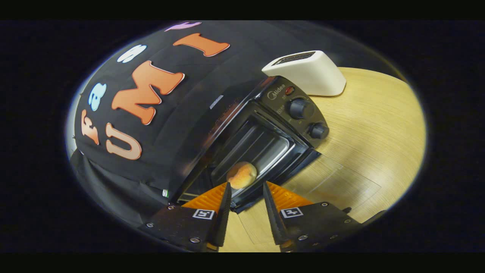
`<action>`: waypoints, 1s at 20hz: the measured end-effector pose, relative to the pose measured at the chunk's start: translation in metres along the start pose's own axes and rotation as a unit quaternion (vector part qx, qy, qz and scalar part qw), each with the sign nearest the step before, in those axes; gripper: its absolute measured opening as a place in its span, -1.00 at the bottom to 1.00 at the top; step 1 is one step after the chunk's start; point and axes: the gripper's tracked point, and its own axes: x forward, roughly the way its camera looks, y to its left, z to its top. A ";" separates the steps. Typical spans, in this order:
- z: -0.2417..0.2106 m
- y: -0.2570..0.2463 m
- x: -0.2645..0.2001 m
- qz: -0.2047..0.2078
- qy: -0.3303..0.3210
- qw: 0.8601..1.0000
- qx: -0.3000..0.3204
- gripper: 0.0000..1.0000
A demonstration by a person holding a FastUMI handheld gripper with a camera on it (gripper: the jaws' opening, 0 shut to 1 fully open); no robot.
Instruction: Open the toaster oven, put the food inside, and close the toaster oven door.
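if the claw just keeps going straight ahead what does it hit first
Most likely the round bun, just ahead of the open claw and apart from both fingers. It seems to sit at the mouth of the toaster oven; depth is hard to judge.

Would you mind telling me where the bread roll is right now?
In the gripper view, the bread roll sits inside the toaster oven, just ahead of the open gripper and beyond its fingertips.

Recording booth: black cloth wall (182, 125), wooden table (363, 125), toaster oven (265, 140).
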 end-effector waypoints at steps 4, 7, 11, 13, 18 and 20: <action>-0.043 -0.025 -0.031 -0.011 0.040 0.996 -0.077 0.34; -0.065 -0.043 -0.051 -0.024 0.056 0.989 -0.138 0.70; -0.080 -0.071 -0.064 -0.058 0.063 0.974 -0.210 0.85; -0.088 -0.086 -0.063 -0.075 0.073 0.963 -0.248 0.93; -0.112 -0.105 -0.050 -0.094 0.113 0.938 -0.315 0.97; -0.119 -0.113 -0.045 -0.105 0.129 0.928 -0.334 0.98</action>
